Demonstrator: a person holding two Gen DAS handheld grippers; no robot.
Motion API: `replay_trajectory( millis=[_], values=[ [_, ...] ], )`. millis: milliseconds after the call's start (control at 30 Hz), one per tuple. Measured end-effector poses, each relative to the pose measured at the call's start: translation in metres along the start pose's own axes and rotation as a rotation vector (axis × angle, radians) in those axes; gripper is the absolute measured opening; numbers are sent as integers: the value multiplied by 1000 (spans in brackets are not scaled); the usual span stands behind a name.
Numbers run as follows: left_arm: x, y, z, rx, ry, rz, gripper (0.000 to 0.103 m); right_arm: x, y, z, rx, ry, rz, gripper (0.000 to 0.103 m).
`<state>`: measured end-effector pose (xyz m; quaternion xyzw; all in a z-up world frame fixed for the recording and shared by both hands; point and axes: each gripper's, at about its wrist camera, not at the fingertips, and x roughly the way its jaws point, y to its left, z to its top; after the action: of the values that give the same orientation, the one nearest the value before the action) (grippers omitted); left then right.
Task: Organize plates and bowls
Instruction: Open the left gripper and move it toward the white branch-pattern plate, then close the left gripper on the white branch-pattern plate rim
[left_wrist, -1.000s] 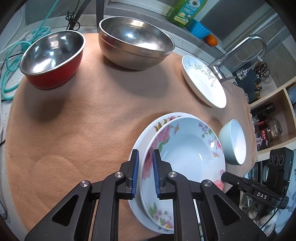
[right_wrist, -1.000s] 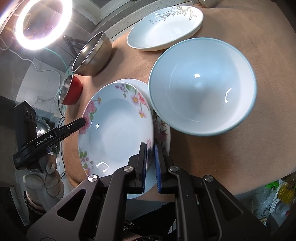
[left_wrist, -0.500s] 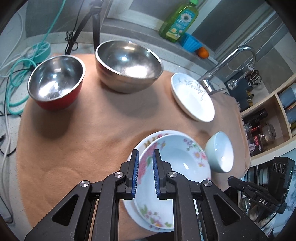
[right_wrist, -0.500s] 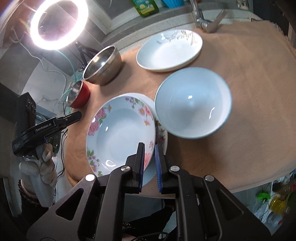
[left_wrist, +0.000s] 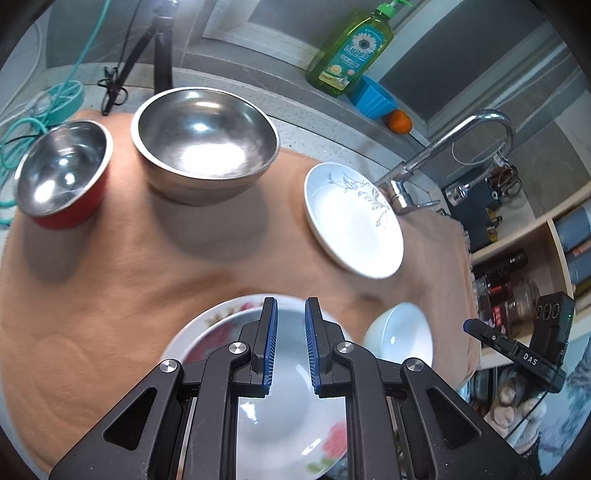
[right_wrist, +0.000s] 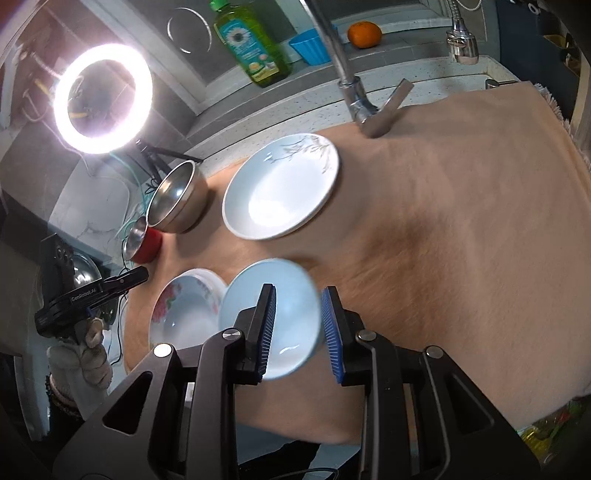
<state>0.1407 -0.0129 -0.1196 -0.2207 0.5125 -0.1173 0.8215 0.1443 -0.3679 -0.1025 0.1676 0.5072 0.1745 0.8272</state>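
On tan cloth (left_wrist: 110, 280), glossy floral plates (left_wrist: 280, 417); left gripper (left_wrist: 289, 347) nearly closed, empty; right gripper (right_wrist: 297, 328) opening, empty

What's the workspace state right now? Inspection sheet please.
Surface: tan cloth covers the counter.
Job's things: floral plate stacked on another; pale blue bowl beside it; white plate; large steel bowl; red bowl.
Clutter: soap bottle, blue cup, orange on the ledge.
Grippers: left gripper shut, empty; right gripper has just been opening, nothing gripped.
Cables: teal cable at the cloth's edge.
Surroundings: faucet, ring light.
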Motion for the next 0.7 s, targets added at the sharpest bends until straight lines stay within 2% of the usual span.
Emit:
replay_trajectory(
  millis=[300, 500, 700],
  values=[
    [39, -25, 26, -51, -15, 33, 13, 32, -46, 61, -24, 15, 61, 26],
    [63, -24, 45, -97, -6, 63, 13, 67, -52, 95, -60, 30, 79, 26],
    [86, -28, 61, -102, 6, 88, 14, 100, -54, 110, -78, 77, 80, 26]
  ],
)
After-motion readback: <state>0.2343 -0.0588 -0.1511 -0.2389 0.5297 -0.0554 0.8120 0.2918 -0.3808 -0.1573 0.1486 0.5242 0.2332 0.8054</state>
